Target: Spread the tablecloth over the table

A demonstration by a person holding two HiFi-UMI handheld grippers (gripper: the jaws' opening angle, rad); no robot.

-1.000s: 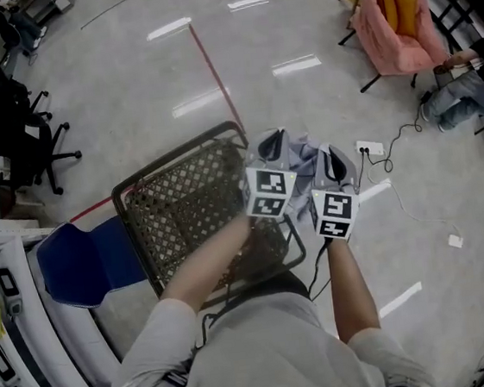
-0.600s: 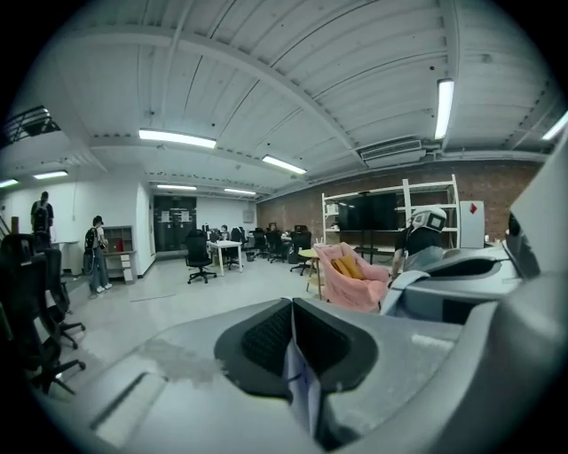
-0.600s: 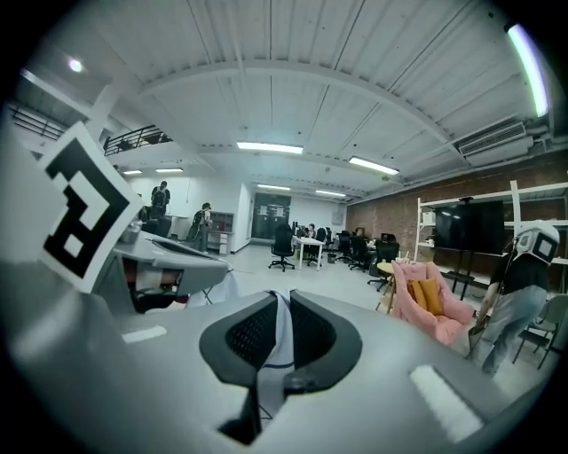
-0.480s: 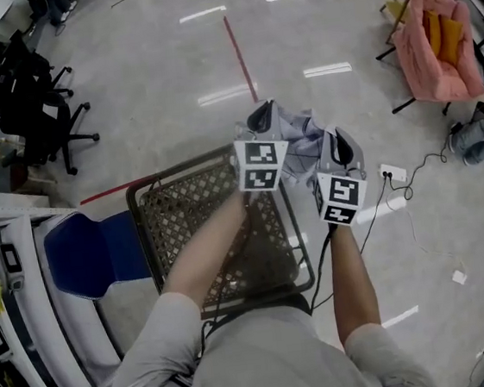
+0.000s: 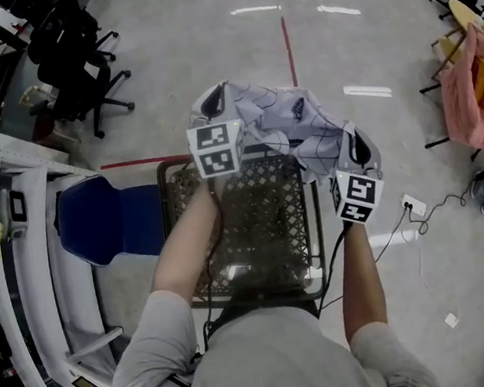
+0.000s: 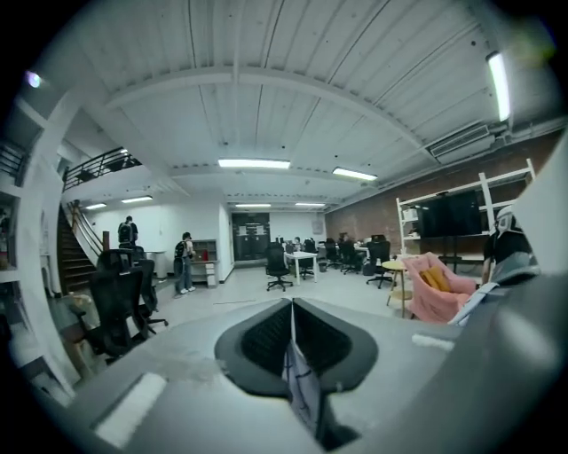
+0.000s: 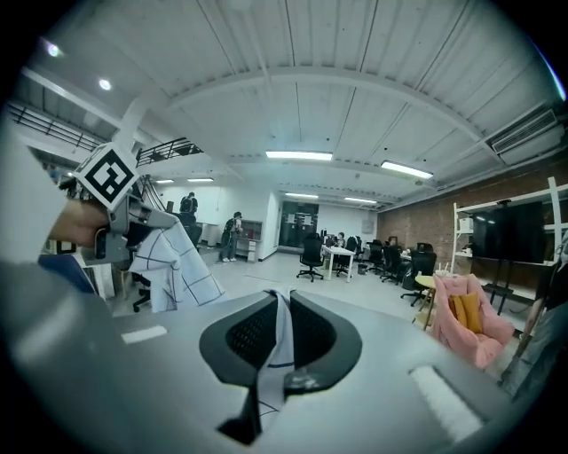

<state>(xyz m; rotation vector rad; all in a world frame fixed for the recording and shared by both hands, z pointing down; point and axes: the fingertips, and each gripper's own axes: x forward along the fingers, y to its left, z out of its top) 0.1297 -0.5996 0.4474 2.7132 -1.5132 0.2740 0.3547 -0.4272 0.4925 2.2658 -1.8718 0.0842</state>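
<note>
A white tablecloth (image 5: 291,126) with thin dark grid lines hangs bunched between my two grippers, above the far edge of a dark mesh-top table (image 5: 268,229). My left gripper (image 5: 214,105) is shut on one edge of the tablecloth (image 6: 300,381) at upper left. My right gripper (image 5: 356,145) is shut on another edge of the tablecloth (image 7: 277,341) at right. In the right gripper view the left gripper's marker cube (image 7: 108,175) shows at left with cloth hanging below it. Both grippers are raised well above the floor.
A blue chair (image 5: 98,222) stands left of the table. White shelving (image 5: 15,257) runs along the left edge. Black office chairs (image 5: 79,59) stand at upper left; a pink armchair (image 5: 473,84) at right. Cables and a power strip (image 5: 413,206) lie on the floor at right.
Both grippers have moved apart and upward with the cloth, stretching it wider. The left one went left, the right one went right; the view has turned over the table.
</note>
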